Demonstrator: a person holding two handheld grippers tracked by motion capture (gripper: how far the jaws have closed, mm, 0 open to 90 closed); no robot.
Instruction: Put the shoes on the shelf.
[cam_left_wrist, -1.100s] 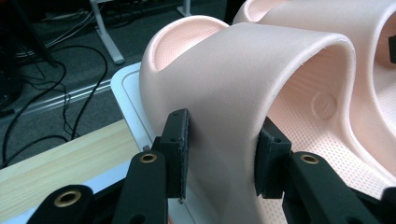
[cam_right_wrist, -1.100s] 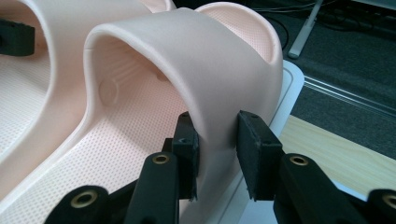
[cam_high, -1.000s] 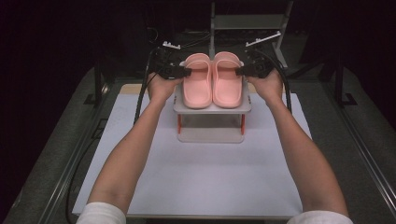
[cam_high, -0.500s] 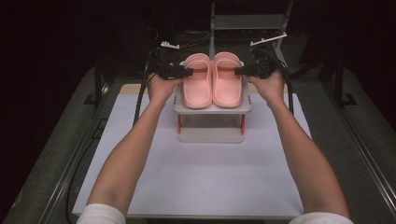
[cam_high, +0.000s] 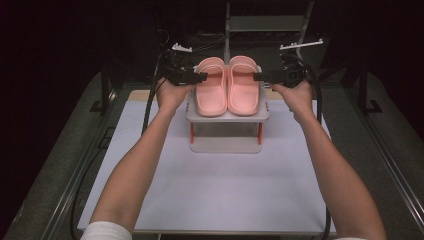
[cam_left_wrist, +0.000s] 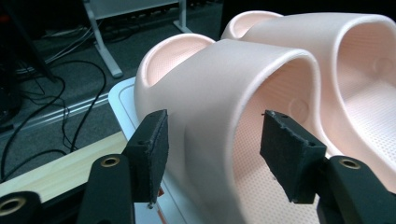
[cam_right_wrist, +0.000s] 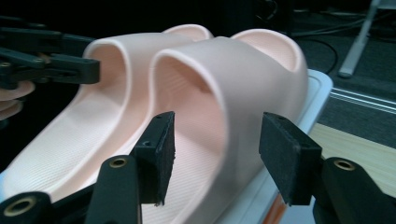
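High view: two pink slippers sit side by side on a small white stand, a gripper at each outer side.

The left slipper (cam_high: 212, 94) and right slipper (cam_high: 243, 90) rest on the stand (cam_high: 227, 116), at the far middle of the white table (cam_high: 210, 195). The left gripper (cam_high: 200, 77) and right gripper (cam_high: 258, 77) have just been opening. The gripper views show what the high view cannot: each strap stands between spread pads, untouched. Dark floor with cables (cam_left_wrist: 70, 93) lies beyond.
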